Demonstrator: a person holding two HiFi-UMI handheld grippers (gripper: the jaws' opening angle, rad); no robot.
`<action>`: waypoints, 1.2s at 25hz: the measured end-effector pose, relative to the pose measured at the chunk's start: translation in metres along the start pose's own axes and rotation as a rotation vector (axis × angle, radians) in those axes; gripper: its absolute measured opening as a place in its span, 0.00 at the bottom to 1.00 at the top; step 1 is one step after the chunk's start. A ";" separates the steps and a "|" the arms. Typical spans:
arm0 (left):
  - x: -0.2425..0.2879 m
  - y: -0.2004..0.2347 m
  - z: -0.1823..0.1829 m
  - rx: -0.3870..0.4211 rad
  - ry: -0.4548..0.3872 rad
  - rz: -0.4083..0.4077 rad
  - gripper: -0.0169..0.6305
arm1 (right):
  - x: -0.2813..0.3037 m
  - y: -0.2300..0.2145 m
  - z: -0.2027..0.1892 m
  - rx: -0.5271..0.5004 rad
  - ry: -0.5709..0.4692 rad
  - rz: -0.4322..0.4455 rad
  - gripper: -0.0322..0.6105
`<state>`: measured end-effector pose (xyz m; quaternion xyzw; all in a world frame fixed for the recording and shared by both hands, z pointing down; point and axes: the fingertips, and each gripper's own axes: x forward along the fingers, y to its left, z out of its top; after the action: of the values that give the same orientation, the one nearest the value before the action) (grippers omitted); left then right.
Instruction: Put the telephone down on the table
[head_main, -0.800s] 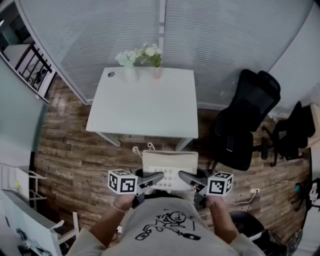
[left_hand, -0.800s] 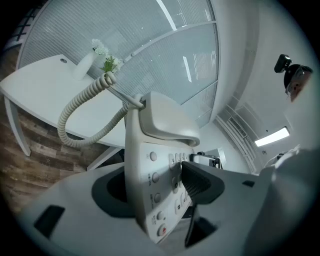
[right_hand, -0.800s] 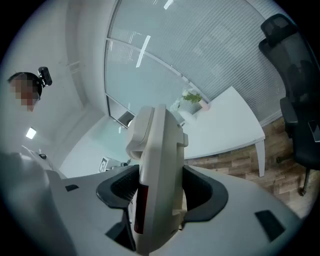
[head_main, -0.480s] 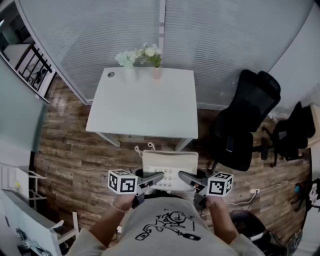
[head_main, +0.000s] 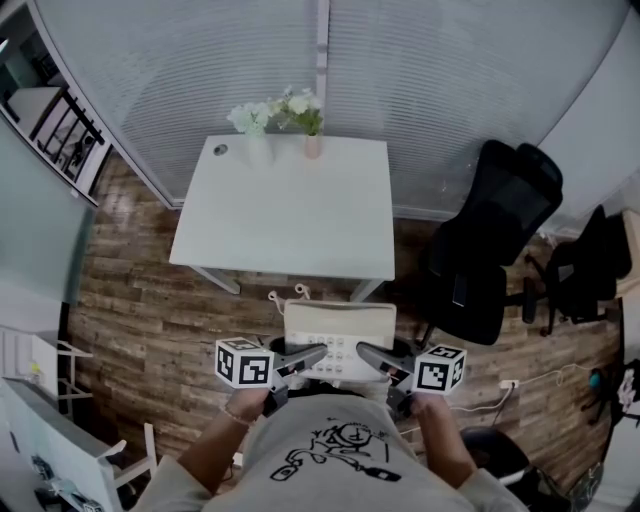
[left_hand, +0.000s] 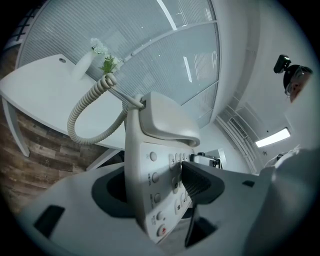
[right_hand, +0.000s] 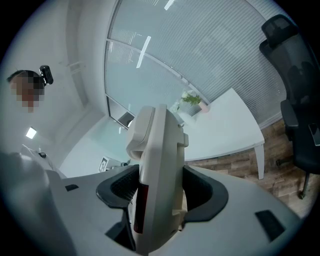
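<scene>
A cream desk telephone (head_main: 340, 338), its handset resting on top, is held in the air in front of the person's body, short of the white table (head_main: 290, 210). My left gripper (head_main: 308, 358) is shut on its left side and my right gripper (head_main: 370, 354) on its right side. In the left gripper view the keypad face of the telephone (left_hand: 155, 195) stands on edge between the dark pads, with the handset (left_hand: 167, 120) and coiled cord (left_hand: 85, 117) above. In the right gripper view the telephone (right_hand: 157, 170) is also clamped edge-on.
Two small vases of flowers (head_main: 282, 112) stand at the table's far edge against the frosted glass wall. A black office chair (head_main: 495, 240) stands to the right of the table. The floor is wood planks (head_main: 140, 320). White furniture (head_main: 50, 440) is at lower left.
</scene>
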<state>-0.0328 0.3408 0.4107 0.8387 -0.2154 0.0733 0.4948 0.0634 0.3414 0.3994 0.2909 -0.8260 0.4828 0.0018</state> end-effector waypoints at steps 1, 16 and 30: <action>0.001 0.000 0.001 -0.002 -0.001 0.001 0.46 | 0.000 -0.001 0.001 -0.001 0.002 0.001 0.49; 0.019 0.003 0.010 -0.014 -0.023 0.012 0.46 | -0.003 -0.017 0.016 0.009 0.024 0.009 0.49; 0.028 0.029 0.049 -0.020 -0.002 0.003 0.46 | 0.026 -0.034 0.047 0.020 0.018 -0.005 0.49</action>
<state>-0.0249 0.2785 0.4183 0.8335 -0.2180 0.0713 0.5027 0.0712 0.2789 0.4083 0.2885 -0.8203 0.4938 0.0075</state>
